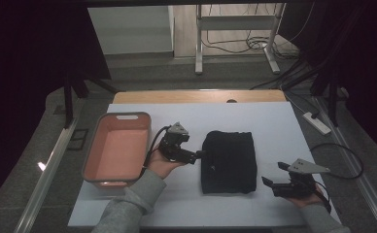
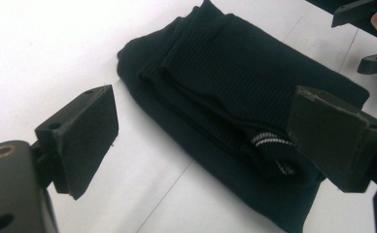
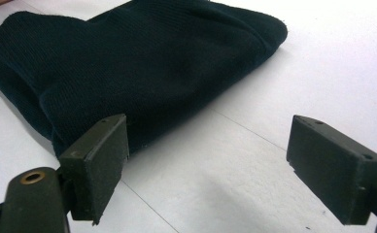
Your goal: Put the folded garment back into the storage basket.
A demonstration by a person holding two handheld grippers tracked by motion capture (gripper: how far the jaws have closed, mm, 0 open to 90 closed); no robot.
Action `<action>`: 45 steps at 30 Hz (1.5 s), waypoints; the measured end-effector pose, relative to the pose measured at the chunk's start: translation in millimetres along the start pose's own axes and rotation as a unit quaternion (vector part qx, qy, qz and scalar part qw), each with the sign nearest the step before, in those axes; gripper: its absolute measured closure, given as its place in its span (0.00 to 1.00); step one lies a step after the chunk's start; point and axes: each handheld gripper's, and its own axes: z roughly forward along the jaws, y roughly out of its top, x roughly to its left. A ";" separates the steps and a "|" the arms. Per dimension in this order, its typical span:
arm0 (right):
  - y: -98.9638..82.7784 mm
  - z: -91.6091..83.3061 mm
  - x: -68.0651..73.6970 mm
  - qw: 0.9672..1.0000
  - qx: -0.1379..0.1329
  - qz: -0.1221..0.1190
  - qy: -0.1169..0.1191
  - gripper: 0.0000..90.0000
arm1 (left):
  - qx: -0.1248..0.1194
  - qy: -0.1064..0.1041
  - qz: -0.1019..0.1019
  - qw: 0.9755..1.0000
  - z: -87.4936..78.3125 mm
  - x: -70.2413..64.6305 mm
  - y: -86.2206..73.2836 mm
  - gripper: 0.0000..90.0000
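A folded black knit garment [image 1: 228,162] lies in the middle of the white table top [image 1: 177,204]. My left gripper [image 1: 199,155] sits at the garment's left edge, pointing right, and is open. In the left gripper view the garment [image 2: 235,82] lies between and beyond the spread jaws of that gripper [image 2: 208,141], and a white-striped tag [image 2: 269,141] shows at its near fold. My right gripper [image 1: 271,174] rests open near the garment's right front corner. In the right gripper view its jaws [image 3: 215,165] stand wide apart, empty, just short of the garment [image 3: 128,63].
An empty pink basin [image 1: 118,150] stands at the table's left, close behind the left hand. A power strip [image 1: 317,122] and cables lie on the floor to the right. A metal frame [image 1: 235,29] stands beyond the far edge. The other gripper [image 2: 366,34] shows across the garment.
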 end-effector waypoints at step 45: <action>-1.0 3.3 1.5 1.000 0.009 -0.003 0.000 0.18 | 0.039 0.001 -0.019 0.999 55.7 15.1 25.8 0.12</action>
